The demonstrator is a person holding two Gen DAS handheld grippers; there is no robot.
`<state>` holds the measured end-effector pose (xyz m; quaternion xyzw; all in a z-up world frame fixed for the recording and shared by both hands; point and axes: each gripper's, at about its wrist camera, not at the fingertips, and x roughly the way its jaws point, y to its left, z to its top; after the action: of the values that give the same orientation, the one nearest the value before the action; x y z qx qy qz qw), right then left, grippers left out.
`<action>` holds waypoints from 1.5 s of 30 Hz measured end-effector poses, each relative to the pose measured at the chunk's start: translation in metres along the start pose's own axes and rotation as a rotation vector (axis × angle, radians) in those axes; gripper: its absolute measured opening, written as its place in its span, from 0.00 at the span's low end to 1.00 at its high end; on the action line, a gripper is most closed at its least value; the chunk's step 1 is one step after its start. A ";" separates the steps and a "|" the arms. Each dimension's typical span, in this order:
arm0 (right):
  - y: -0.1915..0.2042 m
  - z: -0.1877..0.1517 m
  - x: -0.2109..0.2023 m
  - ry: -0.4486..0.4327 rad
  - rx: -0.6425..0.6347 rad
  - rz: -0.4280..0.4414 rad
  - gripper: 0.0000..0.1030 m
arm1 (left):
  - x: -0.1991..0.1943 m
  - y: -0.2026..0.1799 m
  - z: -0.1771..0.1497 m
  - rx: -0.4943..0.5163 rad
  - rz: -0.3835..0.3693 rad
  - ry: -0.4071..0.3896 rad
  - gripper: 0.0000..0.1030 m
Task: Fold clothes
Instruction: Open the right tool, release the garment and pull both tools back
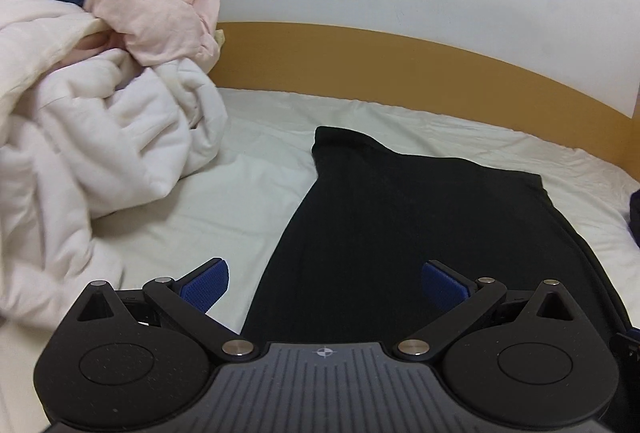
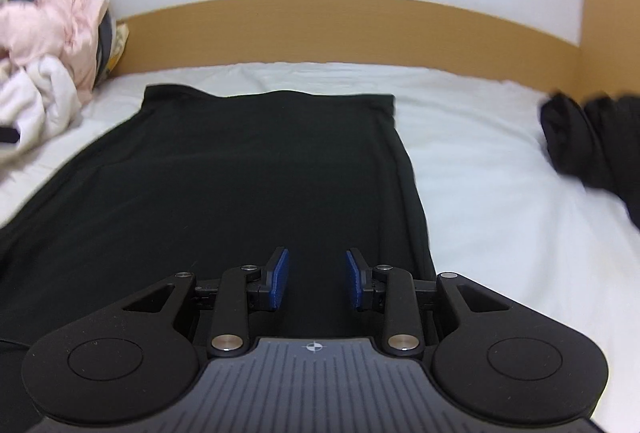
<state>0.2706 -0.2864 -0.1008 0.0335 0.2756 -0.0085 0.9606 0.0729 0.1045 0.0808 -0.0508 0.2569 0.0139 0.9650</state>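
A long black garment (image 1: 404, 217) (image 2: 240, 177) lies flat on the white bed sheet (image 1: 224, 209) (image 2: 492, 169), running away from me toward the headboard. My left gripper (image 1: 325, 283) hangs wide open above its near left part, the left blue pad (image 1: 206, 283) over the sheet and the right pad (image 1: 442, 285) over the cloth. My right gripper (image 2: 317, 279) is open with a narrower gap above the garment's near right part, and nothing sits between its blue pads (image 2: 279, 279).
A heap of white and pink bedding and clothes (image 1: 100, 121) (image 2: 52, 53) fills the left side. A crumpled dark garment (image 2: 592, 141) lies at the right. The wooden headboard (image 1: 400, 73) (image 2: 340, 29) and white wall close the far side.
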 end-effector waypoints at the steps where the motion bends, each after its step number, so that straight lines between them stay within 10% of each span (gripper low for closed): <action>1: 0.000 -0.006 -0.010 -0.006 0.009 0.004 0.32 | -0.010 0.000 -0.009 0.000 -0.005 0.004 0.99; 20: 0.003 -0.057 -0.130 -0.099 0.016 0.072 0.33 | -0.135 0.001 -0.081 0.011 -0.080 -0.037 0.99; 34: 0.014 -0.063 -0.069 0.055 0.035 0.138 0.42 | -0.047 0.001 -0.113 0.088 0.033 0.091 0.99; 41: -0.004 -0.047 -0.072 0.034 0.015 0.028 0.44 | -0.029 0.020 -0.117 0.039 0.022 0.124 0.99; 45: 0.012 -0.041 -0.077 -0.034 0.018 0.049 0.67 | -0.028 0.018 -0.116 0.058 0.012 0.129 0.99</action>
<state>0.1840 -0.2719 -0.0939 0.0486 0.2581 0.0121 0.9648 -0.0103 0.1098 -0.0071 -0.0219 0.3193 0.0090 0.9474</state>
